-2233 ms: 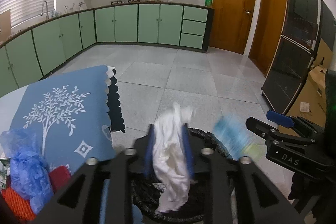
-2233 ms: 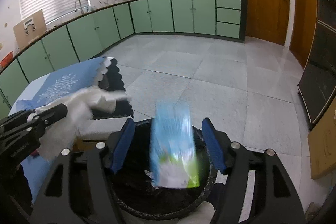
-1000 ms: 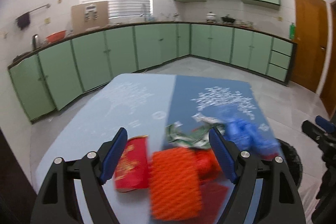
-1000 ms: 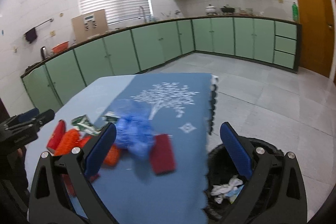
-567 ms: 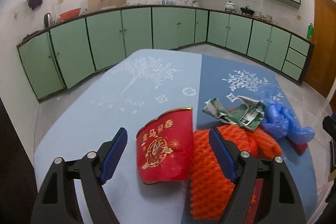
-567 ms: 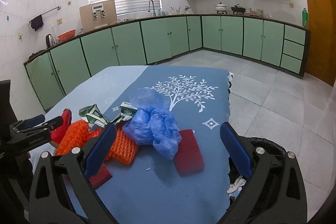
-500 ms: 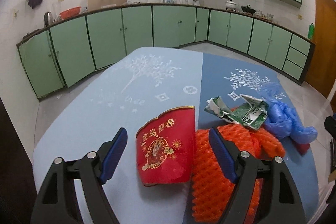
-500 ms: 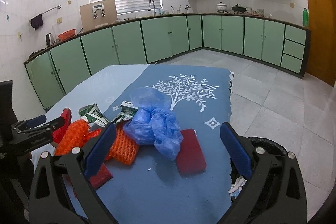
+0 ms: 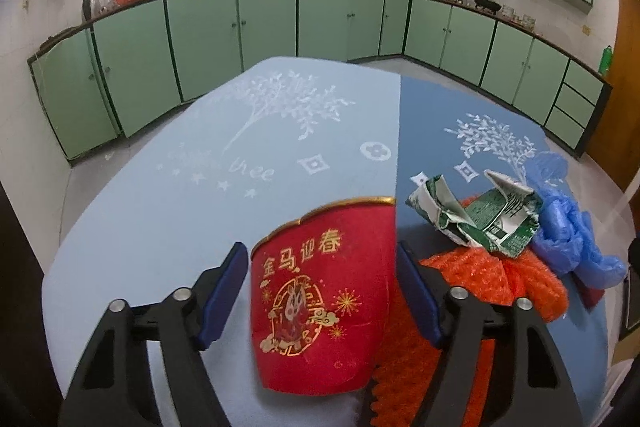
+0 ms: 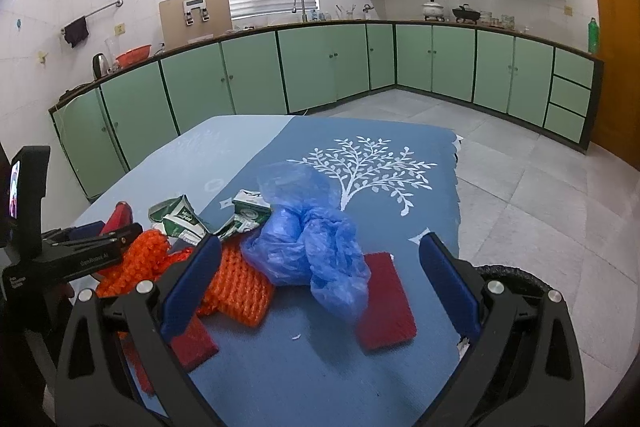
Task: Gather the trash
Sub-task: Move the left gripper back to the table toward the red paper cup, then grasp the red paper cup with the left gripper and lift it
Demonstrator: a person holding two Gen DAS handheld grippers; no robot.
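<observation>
Here the table (image 10: 280,379) wears a cloth split into a pale blue half and a darker blue half, each printed with a white tree, and green kitchen cabinets (image 10: 328,67) line the far walls beneath a window blind. The trash lies heaped on the near part of the cloth: a red paper cup (image 9: 320,303) with gold characters on its side, an orange mesh net (image 9: 472,287) just right of it, a crumpled green carton (image 9: 480,219) resting on the net's far edge, and a blue plastic bag (image 10: 312,243) beside a flat red pad (image 10: 386,303). A black trash bin (image 10: 508,273) shows at the table's right edge, behind the right tongs.

The left tongs (image 9: 320,291) are spread wide around the red paper cup, one blue pad on each side of it; whether either pad touches the cup cannot be told. The right tongs (image 10: 320,275) gape wide and grip nothing, with the blue plastic bag framed between their fingers.
</observation>
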